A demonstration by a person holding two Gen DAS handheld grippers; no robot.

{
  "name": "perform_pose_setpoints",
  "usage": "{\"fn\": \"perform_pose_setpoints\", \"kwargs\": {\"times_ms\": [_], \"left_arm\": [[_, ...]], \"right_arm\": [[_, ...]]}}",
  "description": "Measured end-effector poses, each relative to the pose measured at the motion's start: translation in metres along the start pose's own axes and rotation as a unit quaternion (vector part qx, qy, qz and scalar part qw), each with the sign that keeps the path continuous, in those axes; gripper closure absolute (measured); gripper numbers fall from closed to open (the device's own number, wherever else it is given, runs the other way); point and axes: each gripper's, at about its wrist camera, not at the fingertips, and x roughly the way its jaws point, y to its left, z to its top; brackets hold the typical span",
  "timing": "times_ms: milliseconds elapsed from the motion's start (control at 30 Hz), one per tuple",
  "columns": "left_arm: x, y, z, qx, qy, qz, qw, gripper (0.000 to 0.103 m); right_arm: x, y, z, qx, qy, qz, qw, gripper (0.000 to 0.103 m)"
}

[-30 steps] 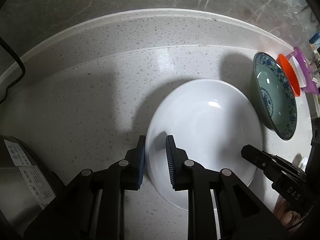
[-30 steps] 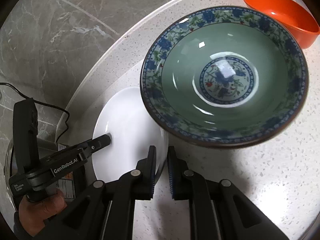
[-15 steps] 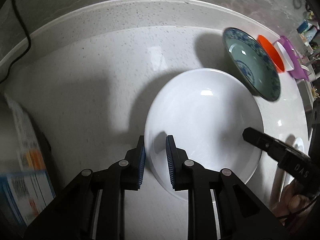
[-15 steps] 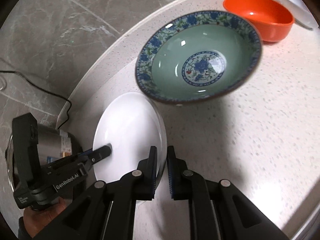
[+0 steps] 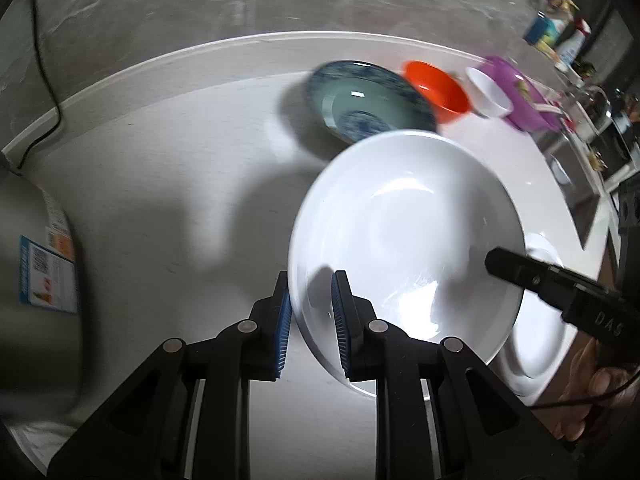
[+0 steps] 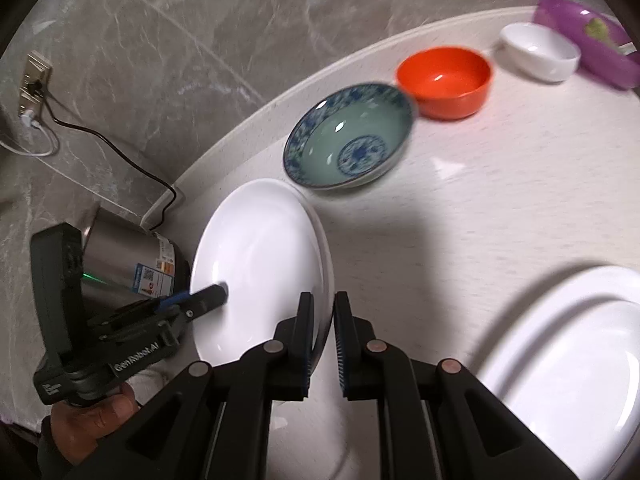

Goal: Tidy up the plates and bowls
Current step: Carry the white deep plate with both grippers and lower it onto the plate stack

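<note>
— How does the white plate [image 5: 404, 232] look?

— Wide, glossy and shallow, plain white, held tilted above the counter [image 5: 168, 168]. The left gripper [image 5: 310, 312] pinches its rim at 7 o'clock in the left wrist view, one blue pad on each face. The right gripper [image 6: 322, 340] pinches the opposite rim, showing at 4 o'clock in that same view.

— Where does it sit among the rest?

— Off the counter, between the two grippers. At 12 o'clock beyond it stands the blue-patterned bowl [image 6: 348, 148], then the orange bowl [image 6: 444, 80], the small white bowl [image 6: 540, 54] and the purple dish [image 6: 588, 36] in a row toward 1 o'clock. A second white plate [image 6: 568, 360] lies at 4 o'clock in the right wrist view; the steel pot [image 6: 128, 256] is at 9 o'clock.

— What differs from a second earlier?

— The plate has risen: the patterned bowl, once large and just beside it, now looks smaller and well apart, and the second plate has come into view. Both grips are unchanged.
</note>
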Motion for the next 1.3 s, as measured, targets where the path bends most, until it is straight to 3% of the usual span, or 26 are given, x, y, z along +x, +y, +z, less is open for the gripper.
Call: {"fn": "perform_pose_setpoints", "kwargs": {"times_ms": [233, 400, 733, 1300], "left_arm": [[-0.007, -0.084, -0.024, 0.021, 0.005, -0.02, 0.9996, 0.085], [-0.002, -0.144, -0.042, 0.042, 0.024, -0.035, 0.9982, 0.085], [0.023, -0.231, -0.07, 0.07, 0.047, -0.047, 0.9954, 0.085], [0.075, -0.272, -0.074, 0.092, 0.069, -0.027, 0.993, 0.085]], "right_arm": [[-0.054, -0.046, -0.012, -0.01, -0.004, -0.015, 1.0, 0.091], [-0.086, -0.095, -0.038, 0.001, 0.013, -0.024, 1.0, 0.091], [-0.12, -0.162, -0.069, 0.019, 0.034, -0.041, 0.998, 0.091], [-0.12, -0.207, -0.078, 0.002, 0.046, -0.057, 0.997, 0.091]]}}
